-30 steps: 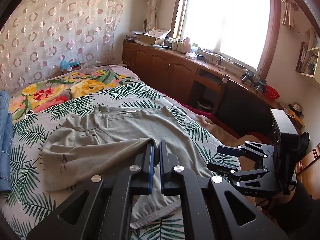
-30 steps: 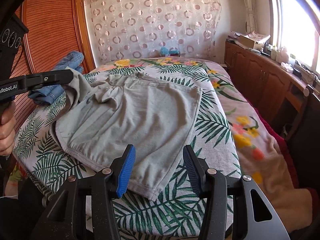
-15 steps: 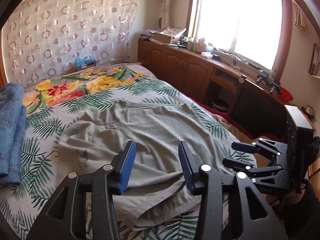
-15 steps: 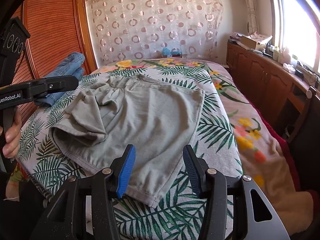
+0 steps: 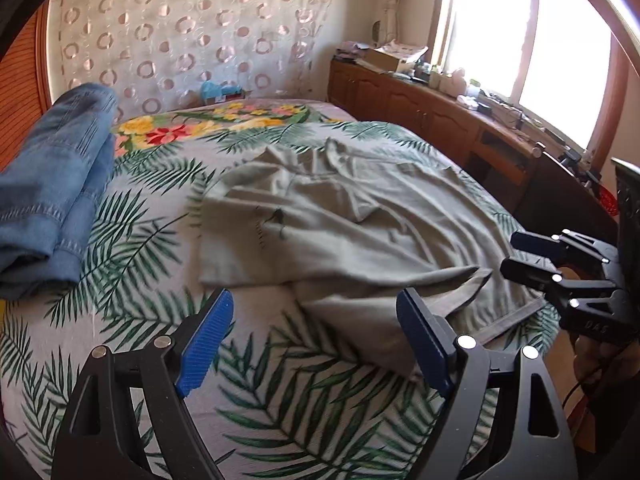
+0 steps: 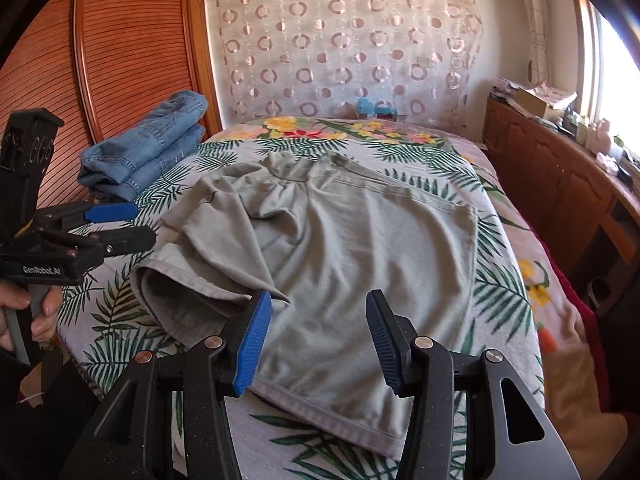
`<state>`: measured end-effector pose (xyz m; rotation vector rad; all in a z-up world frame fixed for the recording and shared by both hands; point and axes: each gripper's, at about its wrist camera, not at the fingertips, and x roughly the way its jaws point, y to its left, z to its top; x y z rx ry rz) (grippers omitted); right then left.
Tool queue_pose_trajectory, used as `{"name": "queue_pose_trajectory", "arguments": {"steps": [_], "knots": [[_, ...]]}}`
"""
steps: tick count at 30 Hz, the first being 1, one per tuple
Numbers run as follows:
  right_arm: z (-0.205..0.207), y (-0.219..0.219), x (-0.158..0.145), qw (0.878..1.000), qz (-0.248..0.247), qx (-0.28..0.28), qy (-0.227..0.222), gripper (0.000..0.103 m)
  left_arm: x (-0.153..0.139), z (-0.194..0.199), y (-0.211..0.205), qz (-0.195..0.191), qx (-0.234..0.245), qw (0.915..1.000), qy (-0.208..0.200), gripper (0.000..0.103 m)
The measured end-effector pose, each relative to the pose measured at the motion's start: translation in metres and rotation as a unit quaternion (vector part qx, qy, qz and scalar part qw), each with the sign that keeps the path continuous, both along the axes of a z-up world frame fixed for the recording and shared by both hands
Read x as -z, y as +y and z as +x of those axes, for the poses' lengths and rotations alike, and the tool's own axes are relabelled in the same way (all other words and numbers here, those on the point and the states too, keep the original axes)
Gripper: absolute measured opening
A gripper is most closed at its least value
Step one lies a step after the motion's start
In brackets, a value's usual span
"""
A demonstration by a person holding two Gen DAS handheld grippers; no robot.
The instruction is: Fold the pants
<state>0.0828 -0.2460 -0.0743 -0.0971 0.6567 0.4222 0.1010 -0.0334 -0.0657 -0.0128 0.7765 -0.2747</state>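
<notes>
The grey pants [image 6: 352,248] lie spread on the bed [image 6: 500,240], over its palm-leaf and flower cover, with the waistband toward twelve o'clock in the right wrist view and the hems toward six. One leg is folded across at about nine to ten o'clock, leaving a rumpled ridge and an open hem near the bed's edge; the other leg lies flatter, its hem reaching the six o'clock edge. The left hand-held gripper [image 5: 316,336] hovers above the cover, its jaws just opened wide, blue pads [image 5: 204,336] far apart, with nothing clamped; a corner of the pants' folded leg lies on the bed beneath the gap, nearer the four o'clock pad, untouched as far as the view shows. In the right wrist view that same gripper shows at nine o'clock, gripped by a hand [image 6: 32,312], beside the pants' folded side. The right hand-held gripper [image 6: 320,340] stands about half open over the lower part of the pants, pads clear of the cloth and holding nothing. A stack of folded blue jeans [image 6: 148,148] sits at ten o'clock, well apart from the pants, beside a wooden slatted door [image 6: 120,60]. A ring-patterned curtain [image 6: 344,40] hangs at twelve o'clock, and a wooden counter [image 6: 560,168] with clutter runs along the window at two to three o'clock.
</notes>
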Motion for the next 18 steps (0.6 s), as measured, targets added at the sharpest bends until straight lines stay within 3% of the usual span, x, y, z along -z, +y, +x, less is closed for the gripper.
{"name": "queue_pose_trajectory", "arguments": {"steps": [10,18], "knots": [[0.013,0.026,0.010,1.000,-0.006,-0.017,0.013,0.051,0.024,-0.012,0.005,0.015,-0.005,0.9997,0.018,0.084],[0.026,0.034,0.027,0.999,-0.006,-0.021,0.047,0.045,0.028,-0.015,0.013,0.005,-0.013,0.9997,0.022,0.084]]}}
